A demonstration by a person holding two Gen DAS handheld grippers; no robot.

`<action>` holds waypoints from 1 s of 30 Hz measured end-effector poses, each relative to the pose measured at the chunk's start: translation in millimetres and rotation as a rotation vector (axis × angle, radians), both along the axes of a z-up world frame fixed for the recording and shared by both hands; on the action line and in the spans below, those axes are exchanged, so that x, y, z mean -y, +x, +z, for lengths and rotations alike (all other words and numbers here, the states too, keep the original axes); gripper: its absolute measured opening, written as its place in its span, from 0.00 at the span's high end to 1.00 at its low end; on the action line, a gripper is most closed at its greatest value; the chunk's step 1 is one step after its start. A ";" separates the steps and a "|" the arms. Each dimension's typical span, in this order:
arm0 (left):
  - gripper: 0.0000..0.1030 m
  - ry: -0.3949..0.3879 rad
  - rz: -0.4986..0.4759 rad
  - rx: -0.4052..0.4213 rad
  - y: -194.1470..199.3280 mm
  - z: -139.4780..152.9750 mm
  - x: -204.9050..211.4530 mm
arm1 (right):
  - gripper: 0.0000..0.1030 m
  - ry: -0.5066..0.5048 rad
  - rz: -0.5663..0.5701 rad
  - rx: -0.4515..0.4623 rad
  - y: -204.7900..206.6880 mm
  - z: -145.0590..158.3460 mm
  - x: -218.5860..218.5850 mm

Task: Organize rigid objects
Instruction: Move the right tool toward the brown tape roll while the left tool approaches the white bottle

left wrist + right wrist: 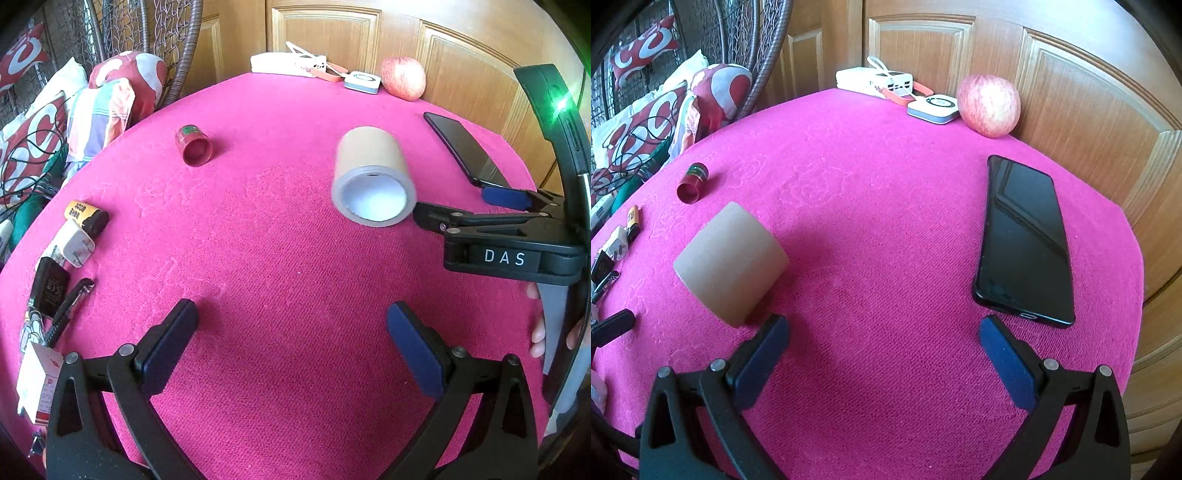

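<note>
Right tool: the right tool (884, 332) hung low over the pink counter (886, 206) with its blue pads spread wide and nothing between them.
Left tool: the left tool (291, 317) was just as wide open and empty, over bare cloth nearer the person.
Nearest things: the tape roll (731, 262) lay just beside the right tool's left fingertip; the phone (1023, 240) lay just beyond its right fingertip, its bottom end near the pad.
Roll's axis: on its side, the roll's axis ran roughly level, and its open core (373, 197) faced the left tool's camera.
Phone's axis: flat and screen up, its long axis ran away from the right tool toward the apple (990, 105), charging port end nearest.
Risk one: a nudge from that left fingertip would likely have set the roll rolling across the cloth, perhaps toward the small red can (692, 182).
Risk two: closing on the flat phone, the pads could have slid off its thin edges or pushed it toward the counter's right rim.
Risk three: both tools worked near each other, so a collision looked possible.
Left clutter: battery (86, 216) and plug adapter (75, 245) sat well apart at the left edge.
</note>
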State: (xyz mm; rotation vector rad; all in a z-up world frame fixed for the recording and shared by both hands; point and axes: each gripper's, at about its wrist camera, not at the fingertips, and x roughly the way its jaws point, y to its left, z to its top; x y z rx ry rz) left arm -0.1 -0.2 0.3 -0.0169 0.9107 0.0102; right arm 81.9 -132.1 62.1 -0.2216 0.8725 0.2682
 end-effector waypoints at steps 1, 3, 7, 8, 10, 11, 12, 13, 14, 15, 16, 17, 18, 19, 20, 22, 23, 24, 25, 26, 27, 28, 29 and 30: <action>0.00 0.000 0.000 0.000 -0.2 0.1 0.0 | 0.00 0.000 0.000 0.001 0.0 -0.1 0.0; 0.00 0.000 0.000 0.000 -0.1 0.1 -0.1 | 0.00 0.000 0.000 0.000 -0.2 -0.2 -0.2; 0.00 -0.001 0.000 0.000 -0.8 0.2 -0.1 | 0.00 -0.004 0.005 -0.006 0.4 -0.4 -0.9; 0.00 -0.001 0.000 0.000 -0.7 0.3 0.0 | 0.00 -0.006 0.008 -0.010 0.4 -0.5 -0.9; 0.00 -0.001 -0.001 0.000 0.1 0.1 0.0 | 0.00 -0.011 0.024 -0.029 2.9 -0.2 -1.6; 0.00 -0.001 -0.001 0.000 0.1 0.1 0.0 | 0.00 -0.013 0.032 -0.036 3.9 0.3 -2.4; 0.00 -0.001 -0.001 0.000 0.2 0.1 -0.1 | 0.00 -0.016 0.043 -0.045 4.8 0.6 -2.6; 0.00 -0.001 0.000 0.000 0.1 0.2 -0.5 | 0.00 -0.019 0.052 -0.053 5.2 0.8 -2.8; 0.00 -0.001 0.000 0.000 0.2 0.1 -0.5 | 0.00 -0.022 0.068 -0.065 5.8 1.0 -2.8; 0.00 -0.001 0.000 0.000 0.2 0.2 -0.7 | 0.00 -0.026 0.080 -0.074 6.2 1.3 -2.8; 0.00 -0.001 0.000 0.000 0.2 0.1 -0.6 | 0.00 -0.029 0.091 -0.083 6.7 1.4 -2.9; 0.00 -0.001 0.000 0.000 0.2 0.2 -0.7 | 0.00 -0.030 0.105 -0.098 7.5 2.0 -2.7; 0.00 -0.001 0.000 0.000 0.2 0.2 -0.7 | 0.00 -0.026 0.123 -0.118 8.8 3.1 -1.6; 0.00 -0.001 -0.001 0.000 0.2 0.2 -0.7 | 0.00 -0.019 0.133 -0.134 9.7 4.2 0.0; 0.00 -0.001 -0.001 0.000 0.3 0.2 -0.8 | 0.00 -0.004 0.145 -0.164 11.2 6.3 2.6; 0.00 -0.001 -0.001 0.000 0.1 0.3 -0.9 | 0.00 0.019 0.158 -0.219 13.1 9.5 7.2; 0.00 -0.002 0.000 0.000 0.3 0.2 -0.7 | 0.00 0.031 0.164 -0.255 14.6 11.3 9.7; 0.00 -0.001 0.000 0.000 0.4 0.3 -0.7 | 0.00 0.043 0.166 -0.278 15.6 14.1 12.7; 0.00 -0.001 0.000 0.000 0.4 0.3 -0.7 | 0.00 0.063 0.169 -0.283 15.8 18.8 16.5; 0.00 -0.001 0.000 0.000 0.2 0.2 -0.7 | 0.00 0.077 0.173 -0.273 15.2 24.4 19.6; 0.00 -0.002 0.000 0.000 0.2 0.1 -0.8 | 0.00 0.083 0.178 -0.266 14.6 28.3 20.8; 0.00 -0.002 -0.001 -0.001 0.5 0.1 -0.9 | 0.00 0.097 0.191 -0.259 14.3 35.0 22.4; 0.00 -0.001 0.000 0.000 0.2 0.2 -0.7 | 0.00 0.109 0.199 -0.257 14.2 39.4 23.2; 0.00 0.000 0.000 0.001 0.0 0.2 -0.8 | 0.00 0.124 0.210 -0.253 13.9 45.3 23.7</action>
